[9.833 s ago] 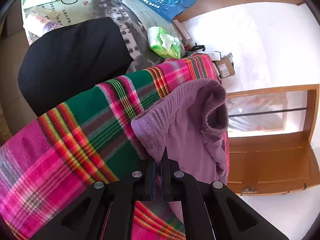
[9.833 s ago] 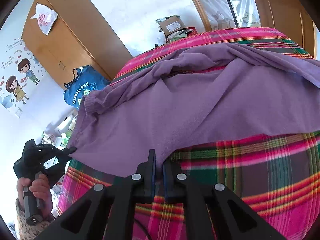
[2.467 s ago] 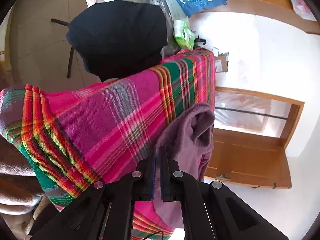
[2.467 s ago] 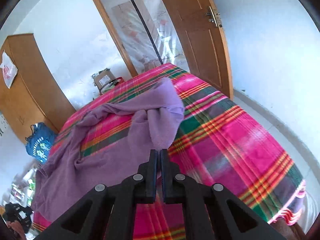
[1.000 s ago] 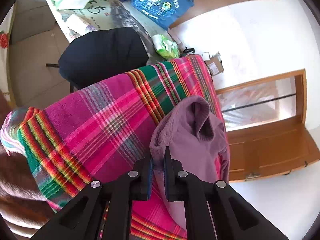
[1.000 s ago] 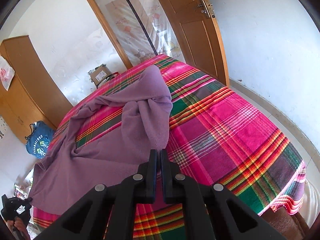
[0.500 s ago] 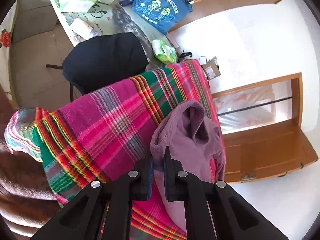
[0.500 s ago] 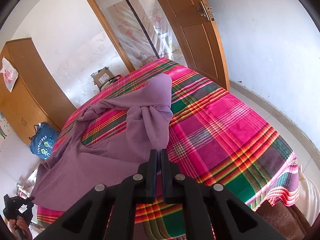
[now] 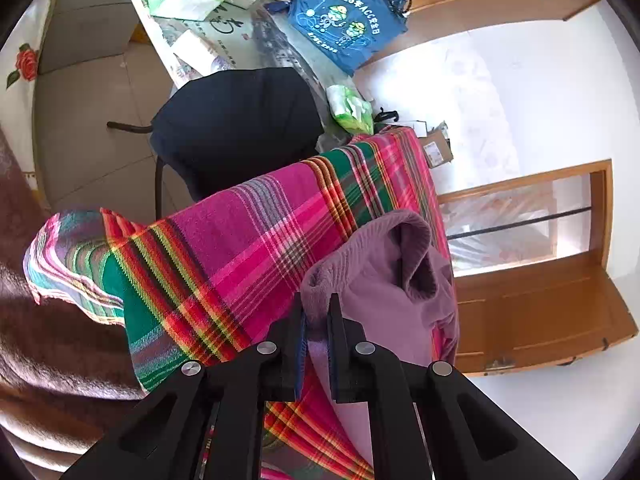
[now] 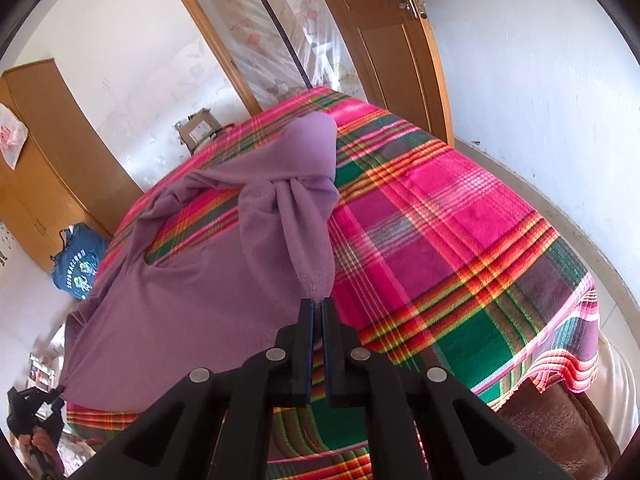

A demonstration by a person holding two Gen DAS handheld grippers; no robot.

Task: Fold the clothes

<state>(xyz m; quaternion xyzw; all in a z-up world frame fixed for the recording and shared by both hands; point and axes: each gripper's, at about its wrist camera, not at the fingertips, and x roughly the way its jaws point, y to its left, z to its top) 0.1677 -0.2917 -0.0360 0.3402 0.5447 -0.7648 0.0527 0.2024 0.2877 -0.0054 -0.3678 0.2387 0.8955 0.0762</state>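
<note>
The likeliest trouble, as I judged it, was the bunched far end of the purple garment (image 10: 224, 280): it sat twisted into a knot-like gather towards the door side of the plaid blanket (image 10: 440, 232), and carrying the near edge over it would have trapped that lump in the fold. A sharp tug could also have dragged the blanket askew or slipped the thin pinch you had. Your left gripper (image 9: 316, 312) was clamped on a thick edge of the garment (image 9: 384, 292), tilted down over the blanket's near corner. Your right gripper (image 10: 316, 308) was pinched nearly flat on a narrow hanging tip, angled down above the blanket, the cloth spread between both hands.
</note>
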